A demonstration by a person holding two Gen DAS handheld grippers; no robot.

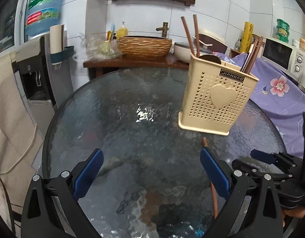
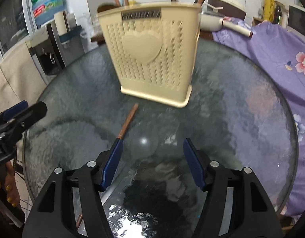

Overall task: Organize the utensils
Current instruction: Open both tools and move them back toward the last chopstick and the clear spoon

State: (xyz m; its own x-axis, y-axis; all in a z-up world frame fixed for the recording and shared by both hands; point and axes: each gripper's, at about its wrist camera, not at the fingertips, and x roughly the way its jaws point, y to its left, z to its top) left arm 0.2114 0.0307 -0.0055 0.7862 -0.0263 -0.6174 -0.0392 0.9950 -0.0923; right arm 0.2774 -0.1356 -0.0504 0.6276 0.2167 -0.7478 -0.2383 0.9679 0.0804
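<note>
On the round glass desk one brown chopstick lies loose, its far tip just in front of the cream utensil holder, which stands upright and already carries several chopsticks in its compartments. I have the left tool spread wide with nothing between its blue pads; in the left wrist view the loose chopstick passes behind its right pad. I have the right tool at a medium gap, also empty, and in the right wrist view the chopstick runs under its left pad, so the stick sits off-centre for both tools. I judge the step in hand to be the pick-up of this last stick. Risks from here: a thin stick flat on smooth glass may slide or roll away if one pad contacts it first; closing off-centre may pinch only the end and let it pivot; the two tools stand near each other and may collide; a careless approach may knock the light holder over and spill the stored chopsticks
</note>
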